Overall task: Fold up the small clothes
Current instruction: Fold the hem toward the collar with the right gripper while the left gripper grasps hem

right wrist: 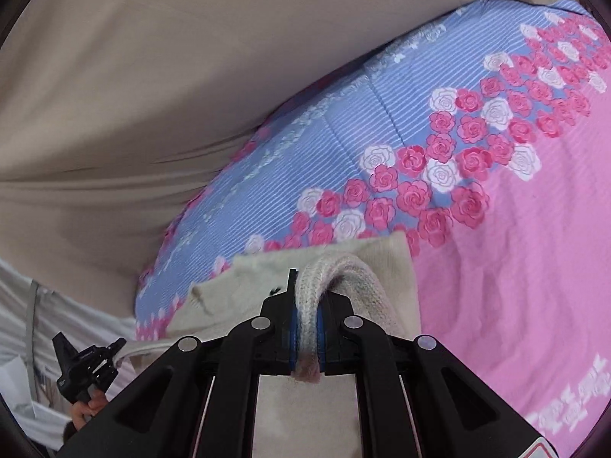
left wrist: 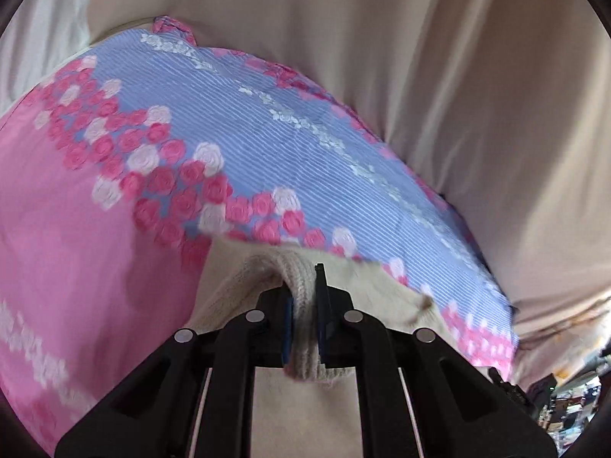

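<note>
A cream knitted garment (left wrist: 244, 286) hangs between both grippers above the bed. My left gripper (left wrist: 303, 305) is shut on a thick ribbed hem of it, pinched between the blue pads. In the right wrist view my right gripper (right wrist: 307, 305) is shut on another ribbed edge of the cream garment (right wrist: 385, 263), which drapes over the fingers. The left gripper (right wrist: 86, 366) also shows at the lower left of the right wrist view, with a hand on it and cloth trailing to it.
A quilt (left wrist: 248, 122) with blue stripes, pink and white roses and a plain pink part covers the bed; it also shows in the right wrist view (right wrist: 496, 267). Beige draped fabric (left wrist: 439, 57) hangs behind. Clutter (left wrist: 565, 393) sits at the lower right.
</note>
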`<state>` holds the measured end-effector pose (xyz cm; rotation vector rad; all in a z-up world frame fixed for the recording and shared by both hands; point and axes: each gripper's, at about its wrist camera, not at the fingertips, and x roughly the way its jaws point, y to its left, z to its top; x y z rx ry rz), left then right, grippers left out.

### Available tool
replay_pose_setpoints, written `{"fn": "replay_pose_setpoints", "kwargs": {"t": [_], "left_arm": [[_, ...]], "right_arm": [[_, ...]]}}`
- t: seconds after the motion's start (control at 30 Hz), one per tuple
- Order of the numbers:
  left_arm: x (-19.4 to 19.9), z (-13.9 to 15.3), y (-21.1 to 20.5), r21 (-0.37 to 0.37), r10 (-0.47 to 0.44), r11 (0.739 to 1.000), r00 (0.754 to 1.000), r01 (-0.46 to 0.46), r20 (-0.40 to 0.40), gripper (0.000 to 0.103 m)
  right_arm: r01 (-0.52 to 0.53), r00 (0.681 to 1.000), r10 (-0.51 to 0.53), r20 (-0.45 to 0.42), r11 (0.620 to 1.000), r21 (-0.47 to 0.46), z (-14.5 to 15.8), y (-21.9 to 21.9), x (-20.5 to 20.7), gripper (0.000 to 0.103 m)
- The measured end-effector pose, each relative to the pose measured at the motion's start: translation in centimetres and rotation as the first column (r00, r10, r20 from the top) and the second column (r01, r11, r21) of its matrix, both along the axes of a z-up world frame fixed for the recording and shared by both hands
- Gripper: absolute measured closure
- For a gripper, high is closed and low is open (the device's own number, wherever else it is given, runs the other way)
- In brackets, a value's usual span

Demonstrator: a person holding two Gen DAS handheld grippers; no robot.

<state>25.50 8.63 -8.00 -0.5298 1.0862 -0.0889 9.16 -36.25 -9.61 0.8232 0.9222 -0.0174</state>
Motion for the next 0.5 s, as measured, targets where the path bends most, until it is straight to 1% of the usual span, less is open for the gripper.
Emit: {"fn": "replay_pose_setpoints", "kwargs": {"t": [0.07, 0.13, 0.27, 0.37, 0.5], "left_arm": [[2.0, -1.7, -0.4, 0.022, 0.001, 1.0, 1.0, 0.0, -0.022, 0.095], [3.7, -3.7, -0.5, 0.029, 0.01, 1.0, 0.998, -0.008, -0.063, 0.095], [5.6, -6.8, -0.6, 0.057, 0.02, 0.998, 0.994, -0.014, -0.106, 0.095], [6.0, -7.9, -0.6, 0.051, 0.026, 0.998, 0.992, -0.02, -0.125, 0.094], [6.5, -8.9, -0.5, 0.047, 0.033, 0.999, 0.991, -0.027, -0.129, 0.093]], "right_arm": [[0.016, 1.0, -0.016, -0.026, 1.0, 0.007, -1.5, -0.3, 1.8, 0.097], [0.031, 0.998, -0.031, -0.048, 0.999, 0.01, -2.8, -0.5, 3.2, 0.097], [0.06, 0.994, -0.058, -0.091, 0.998, 0.021, -5.3, -0.8, 4.9, 0.097], [0.081, 0.992, -0.077, -0.1, 0.996, 0.033, -6.7, -0.9, 5.3, 0.097], [0.096, 0.992, -0.09, -0.088, 0.993, 0.066, -7.3, -1.4, 5.3, 0.097]]}}
